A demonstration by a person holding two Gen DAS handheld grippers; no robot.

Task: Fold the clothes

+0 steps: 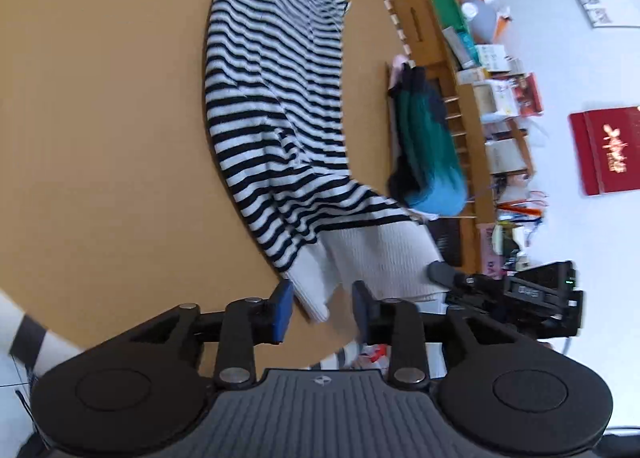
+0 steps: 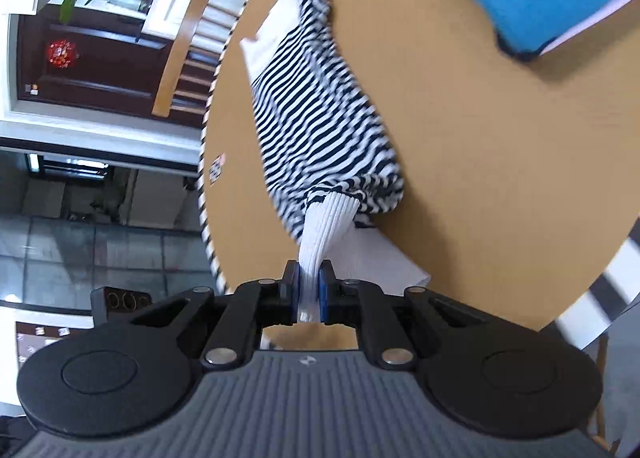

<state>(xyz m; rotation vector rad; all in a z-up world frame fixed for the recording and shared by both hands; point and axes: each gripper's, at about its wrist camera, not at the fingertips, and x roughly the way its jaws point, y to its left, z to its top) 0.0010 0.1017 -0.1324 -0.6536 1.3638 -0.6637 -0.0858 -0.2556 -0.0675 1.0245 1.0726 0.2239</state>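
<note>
Striped sweater lies stretched across the tan tabletop. Right tongs are clenched on its white ribbed cuff, at 6 o'clock in the right wrist view. Left tongs stand released, holding nothing, above the white hem. Folded green-blue clothes sit at 3 o'clock.

A round tan table stands on pale floor tiles, a wooden chair beside it.

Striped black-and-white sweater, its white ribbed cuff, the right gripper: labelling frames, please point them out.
Striped black-and-white sweater (image 1: 272,98): left wrist view, body.
White ribbed cuff (image 2: 326,224): right wrist view, mid-cuff.
Right gripper (image 2: 309,290): right wrist view, between fingertips.
</note>
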